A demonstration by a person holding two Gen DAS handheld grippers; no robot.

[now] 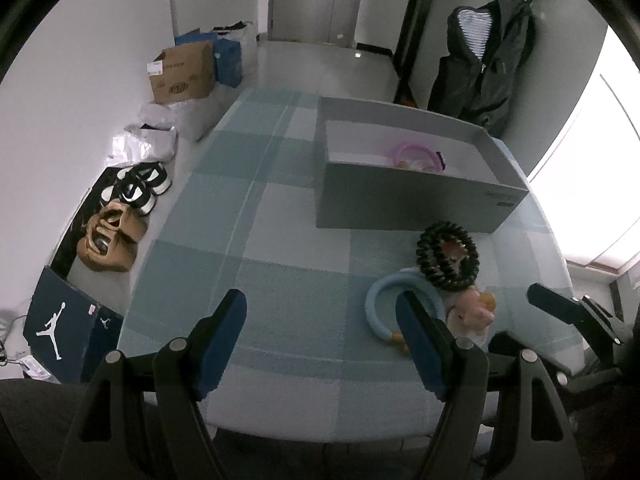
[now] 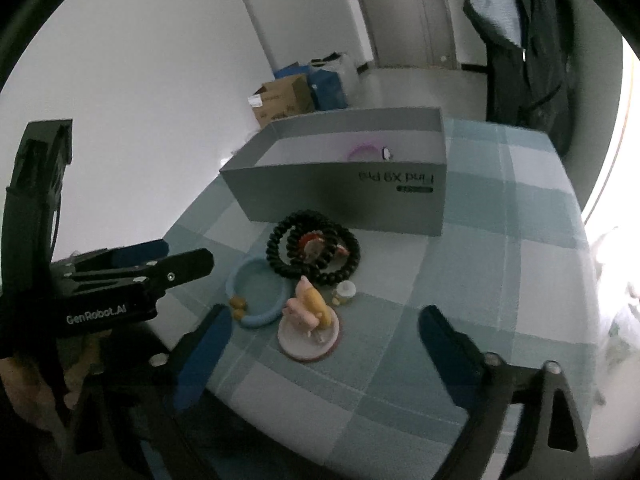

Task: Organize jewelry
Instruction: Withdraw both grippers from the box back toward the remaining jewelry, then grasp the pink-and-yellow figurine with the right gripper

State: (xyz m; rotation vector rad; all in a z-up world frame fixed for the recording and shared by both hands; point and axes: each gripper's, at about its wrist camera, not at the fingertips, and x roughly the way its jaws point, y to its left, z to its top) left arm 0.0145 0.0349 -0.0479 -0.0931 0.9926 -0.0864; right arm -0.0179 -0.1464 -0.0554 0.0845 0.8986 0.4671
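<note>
An open grey box (image 1: 400, 200) (image 2: 340, 192) stands at the back of the checked tablecloth (image 1: 280, 248); a pink bracelet (image 1: 416, 150) (image 2: 362, 149) lies inside it. In front of the box lie a black beaded bracelet (image 1: 448, 256) (image 2: 312, 250), a light blue bracelet (image 1: 378, 300) (image 2: 256, 294), a pink dish with a small pink-and-yellow figure (image 2: 308, 338) and a tiny pale jar (image 2: 345, 291). My left gripper (image 1: 320, 300) (image 2: 188, 254) is open over bare cloth, left of the blue bracelet. My right gripper (image 2: 324, 316) is open above the dish, pads clear of it.
The table's near edge (image 1: 320, 436) runs just below the grippers. Shoes (image 1: 136, 188), cardboard boxes (image 1: 184, 72), bags and a dark shoebox (image 1: 60, 328) sit on the floor at the left. A dark jacket (image 1: 488, 68) hangs at the back right.
</note>
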